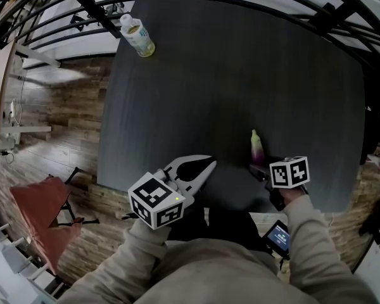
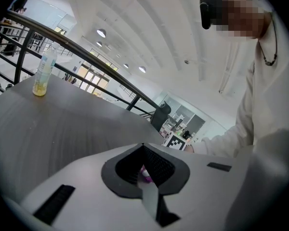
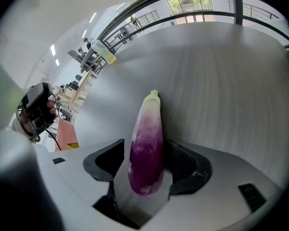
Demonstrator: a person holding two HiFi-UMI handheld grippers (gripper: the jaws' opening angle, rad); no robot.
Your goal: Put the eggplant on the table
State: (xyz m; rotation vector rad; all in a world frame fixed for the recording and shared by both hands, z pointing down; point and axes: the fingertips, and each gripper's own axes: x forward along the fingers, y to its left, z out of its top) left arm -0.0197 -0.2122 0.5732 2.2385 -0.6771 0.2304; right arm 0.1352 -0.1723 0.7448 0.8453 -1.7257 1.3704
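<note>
Only the bottle (image 1: 137, 35) carries a label, its print too small to read. Glossy purple paling to a white, green-tipped end, the eggplant (image 3: 147, 143) lies on the dark table (image 1: 240, 75) between the parted, unclamped jaws of the right gripper (image 3: 145, 154). Jaws of the left gripper (image 2: 143, 148) meet at the tips, holding nothing.

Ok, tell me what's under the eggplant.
The dark table shows beneath and around the eggplant, which lies between the open jaws of the right gripper. The eggplant's own body covers the strip where it would touch the table.
</note>
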